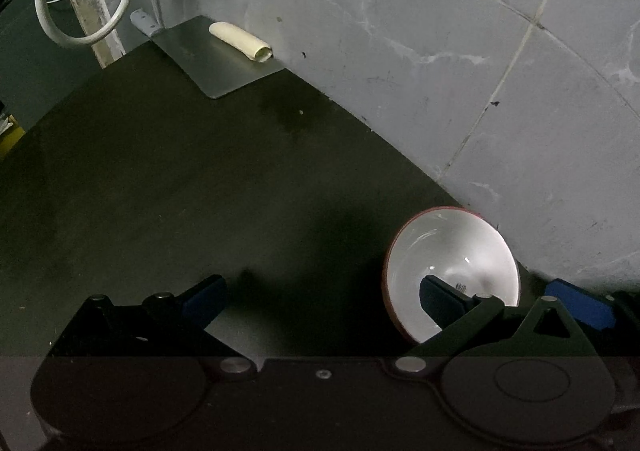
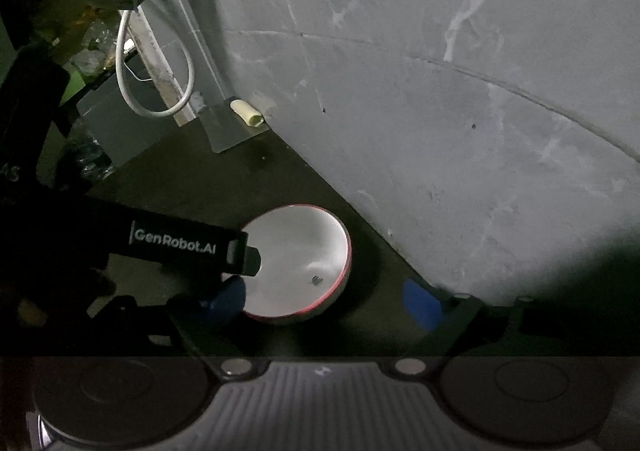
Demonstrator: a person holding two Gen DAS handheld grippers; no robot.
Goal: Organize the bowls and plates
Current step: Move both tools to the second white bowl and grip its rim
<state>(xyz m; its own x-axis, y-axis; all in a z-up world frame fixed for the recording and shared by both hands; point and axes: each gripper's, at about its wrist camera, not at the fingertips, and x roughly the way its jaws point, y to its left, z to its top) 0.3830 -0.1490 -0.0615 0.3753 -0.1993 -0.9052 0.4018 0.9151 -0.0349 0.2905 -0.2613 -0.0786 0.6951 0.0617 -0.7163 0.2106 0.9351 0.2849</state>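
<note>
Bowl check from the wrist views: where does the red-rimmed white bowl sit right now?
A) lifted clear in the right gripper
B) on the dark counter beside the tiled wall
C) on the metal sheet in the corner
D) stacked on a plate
B: the bowl rests on the dark counter close to the wall; the metal sheet holds only a pale roll.

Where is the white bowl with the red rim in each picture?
Left wrist view: the bowl sits low and right of the middle, near the grey wall, with one dark finger of the left tongs reaching over it.
Right wrist view: the bowl sits a bit below the middle, left of centre.
Shared landmark: the cream roll on the metal sheet by the wall, far up and left in both pictures.
</note>
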